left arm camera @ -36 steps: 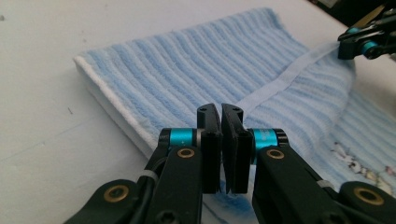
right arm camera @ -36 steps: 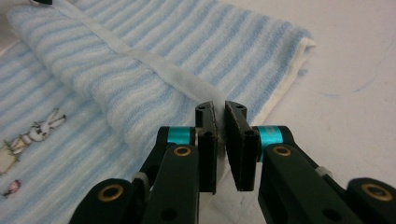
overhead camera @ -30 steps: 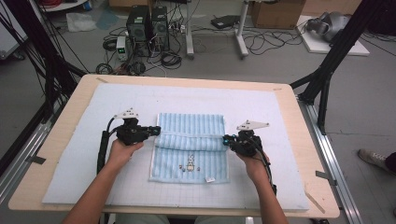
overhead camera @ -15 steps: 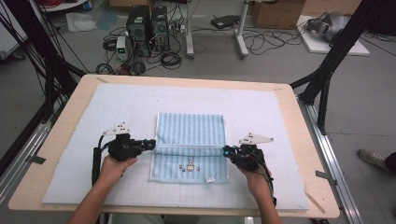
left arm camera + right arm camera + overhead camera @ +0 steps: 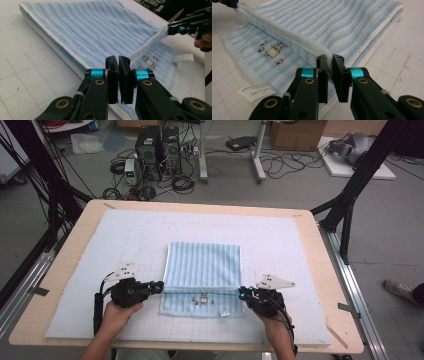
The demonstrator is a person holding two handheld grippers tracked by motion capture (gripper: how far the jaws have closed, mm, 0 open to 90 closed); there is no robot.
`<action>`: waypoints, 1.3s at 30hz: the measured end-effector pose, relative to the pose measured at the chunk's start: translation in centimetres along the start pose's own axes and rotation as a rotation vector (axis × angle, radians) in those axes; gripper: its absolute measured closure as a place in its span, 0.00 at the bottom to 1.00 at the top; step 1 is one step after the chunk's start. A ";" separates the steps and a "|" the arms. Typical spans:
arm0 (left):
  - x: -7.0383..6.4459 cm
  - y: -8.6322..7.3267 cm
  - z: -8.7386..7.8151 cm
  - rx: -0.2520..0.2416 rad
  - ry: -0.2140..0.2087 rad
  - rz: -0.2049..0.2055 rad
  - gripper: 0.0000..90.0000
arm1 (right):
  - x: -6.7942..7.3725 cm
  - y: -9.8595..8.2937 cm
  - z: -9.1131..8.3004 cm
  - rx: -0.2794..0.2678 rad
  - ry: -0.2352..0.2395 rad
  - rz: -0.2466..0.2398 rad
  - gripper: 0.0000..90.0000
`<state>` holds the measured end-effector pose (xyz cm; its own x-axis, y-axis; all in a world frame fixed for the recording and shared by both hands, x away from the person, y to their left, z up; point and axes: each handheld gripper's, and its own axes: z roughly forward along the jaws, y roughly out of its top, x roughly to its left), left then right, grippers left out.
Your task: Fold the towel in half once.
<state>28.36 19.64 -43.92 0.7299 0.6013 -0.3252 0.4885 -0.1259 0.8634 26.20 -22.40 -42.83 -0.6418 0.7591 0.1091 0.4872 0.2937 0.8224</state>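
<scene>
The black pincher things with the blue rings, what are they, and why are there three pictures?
They are hand-held grabbing tools; a person holds one in each hand. One picture looks down from above the table. The other two come from small cameras riding on each tool, looking along its fingers. On the white gridded mat lies a light blue striped towel, folded partway, with a small embroidered picture and a white label. The left gripper pinches the left end of the towel's upper edge; the right gripper pinches the right end, with cloth between its fingers.
</scene>
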 end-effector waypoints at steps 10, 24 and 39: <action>-1.6 -1.1 -1.3 0.004 -0.017 0.029 0.96 | 1.4 -1.3 -1.3 -0.012 0.009 -0.016 0.92; -1.6 -2.7 -1.3 0.029 -0.045 -0.004 0.86 | 1.3 -3.3 -1.7 0.012 -0.007 -0.002 0.89; -1.1 -2.0 -1.5 -0.023 0.028 0.008 0.72 | 1.0 -2.5 -1.9 -0.034 -0.038 0.031 0.74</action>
<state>25.84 20.42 -44.67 0.7197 0.6223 -0.3079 0.4714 -0.1124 0.8747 23.23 -23.44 -43.74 -0.6037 0.7890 0.1139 0.4853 0.2503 0.8377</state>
